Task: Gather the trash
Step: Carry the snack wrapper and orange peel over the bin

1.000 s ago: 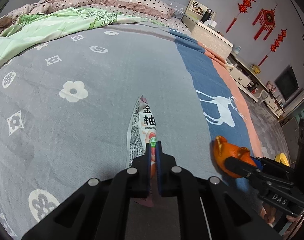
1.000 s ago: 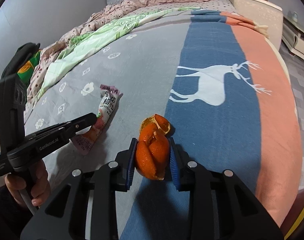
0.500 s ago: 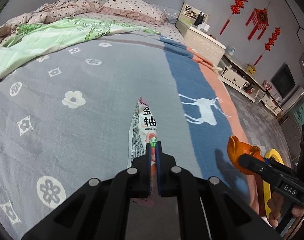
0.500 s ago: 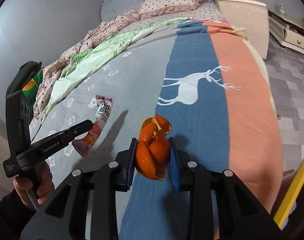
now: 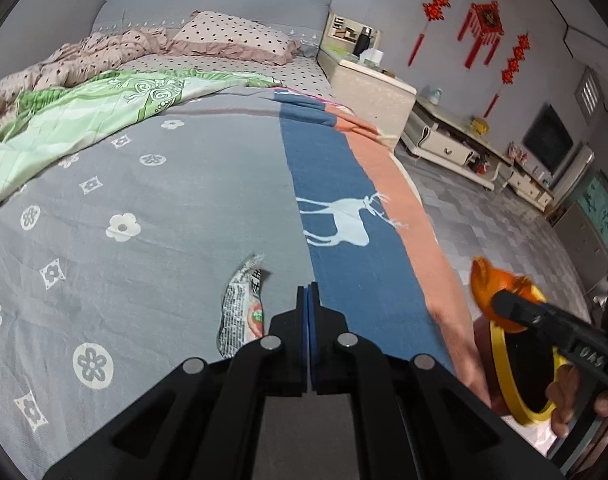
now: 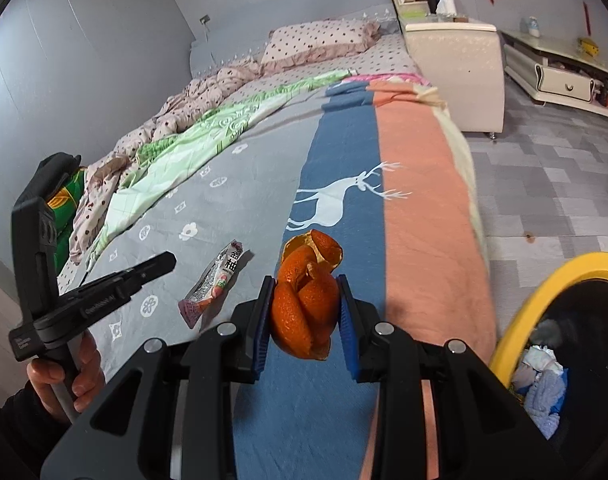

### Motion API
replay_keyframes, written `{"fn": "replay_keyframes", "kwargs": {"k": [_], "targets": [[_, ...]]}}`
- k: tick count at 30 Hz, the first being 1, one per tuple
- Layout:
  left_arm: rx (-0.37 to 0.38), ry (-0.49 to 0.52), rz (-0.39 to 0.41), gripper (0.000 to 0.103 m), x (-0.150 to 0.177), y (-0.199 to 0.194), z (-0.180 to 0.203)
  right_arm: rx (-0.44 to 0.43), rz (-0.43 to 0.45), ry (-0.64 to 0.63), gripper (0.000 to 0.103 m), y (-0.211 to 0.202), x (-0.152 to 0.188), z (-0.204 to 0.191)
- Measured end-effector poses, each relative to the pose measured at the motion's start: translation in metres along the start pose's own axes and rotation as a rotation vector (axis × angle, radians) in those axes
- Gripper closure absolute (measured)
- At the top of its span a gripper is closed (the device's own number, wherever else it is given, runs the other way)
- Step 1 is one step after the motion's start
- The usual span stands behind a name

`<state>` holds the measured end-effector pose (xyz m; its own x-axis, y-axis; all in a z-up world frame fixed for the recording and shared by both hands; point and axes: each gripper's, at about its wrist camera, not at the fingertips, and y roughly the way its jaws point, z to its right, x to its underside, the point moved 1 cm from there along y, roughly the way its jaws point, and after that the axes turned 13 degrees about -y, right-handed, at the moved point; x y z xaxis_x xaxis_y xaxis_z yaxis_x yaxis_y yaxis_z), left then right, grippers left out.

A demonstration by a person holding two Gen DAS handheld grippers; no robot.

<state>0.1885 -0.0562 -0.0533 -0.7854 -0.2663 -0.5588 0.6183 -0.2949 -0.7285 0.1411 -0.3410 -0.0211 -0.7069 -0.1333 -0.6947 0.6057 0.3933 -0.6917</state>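
The orange peel [image 6: 304,312] sits clamped between the right gripper's [image 6: 306,320] blue pads, near a yellow-rimmed bin [image 6: 520,312]. The snack wrapper [image 6: 215,284] seems to lie loose on the bedspread [image 6: 231,200]; the left gripper [image 5: 308,320] is closed, empty.

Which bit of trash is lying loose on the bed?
The snack wrapper, on the grey bedspread with nothing holding it; the orange peel is pinched in the right gripper.

Bed [image 5: 191,200], grey flowered cover; snack wrapper [image 6: 215,284] lying on it; green quilt [image 5: 83,116], dotted pillow [image 5: 231,38] beyond.
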Motion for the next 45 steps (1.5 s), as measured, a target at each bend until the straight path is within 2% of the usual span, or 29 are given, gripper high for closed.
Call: {"fn": "replay_keyframes", "kwargs": {"k": [3, 5, 7, 9, 14, 17, 19, 21, 24, 28, 32, 38, 45], "targets": [[-0.038, 0.0, -0.024, 0.102, 0.001, 0.01, -0.005, -0.003, 0.012, 0.013, 0.074, -0.013, 0.005, 0.004], [-0.098, 0.021, -0.036, 0.09, 0.0, 0.021, -0.009, -0.001, 0.014, 0.016, 0.074, -0.017, 0.007, 0.006], [-0.149, 0.038, -0.032, 0.055, 0.0, 0.03, -0.013, -0.002, 0.016, 0.017, 0.074, -0.021, 0.009, 0.008], [-0.213, 0.045, -0.019, 0.051, -0.001, 0.041, -0.018, -0.002, 0.02, 0.023, 0.074, -0.026, 0.012, 0.01], [-0.303, 0.063, -0.076, 0.051, 0.005, 0.077, -0.028, 0.012, 0.019, 0.035, 0.074, -0.033, 0.017, 0.016], [-0.305, 0.045, -0.098, 0.054, 0.006, 0.087, -0.031, 0.018, 0.019, 0.041, 0.074, -0.036, 0.018, 0.017], [-0.312, 0.054, -0.104, 0.077, 0.008, 0.092, -0.032, 0.02, 0.02, 0.044, 0.074, -0.038, 0.019, 0.017], [-0.306, 0.051, -0.119, 0.082, 0.009, 0.097, -0.033, 0.021, 0.021, 0.047, 0.074, -0.039, 0.019, 0.017], [-0.297, 0.055, -0.101, 0.084, 0.009, 0.094, -0.031, 0.018, 0.027, 0.05, 0.074, -0.041, 0.019, 0.015], [-0.257, 0.037, -0.084, 0.084, 0.006, 0.081, -0.027, 0.013, 0.047, 0.054, 0.074, -0.05, 0.021, 0.017], [-0.188, 0.058, -0.049, 0.084, 0.003, 0.054, -0.003, 0.016, 0.08, 0.065, 0.074, -0.065, 0.024, 0.022], [-0.077, 0.138, 0.004, 0.084, 0.008, 0.013, 0.06, 0.052, 0.136, 0.1, 0.074, -0.102, 0.029, 0.037], [0.043, 0.237, 0.003, 0.084, 0.024, -0.011, 0.137, 0.141, 0.193, 0.167, 0.074, -0.154, 0.037, 0.073]]}}
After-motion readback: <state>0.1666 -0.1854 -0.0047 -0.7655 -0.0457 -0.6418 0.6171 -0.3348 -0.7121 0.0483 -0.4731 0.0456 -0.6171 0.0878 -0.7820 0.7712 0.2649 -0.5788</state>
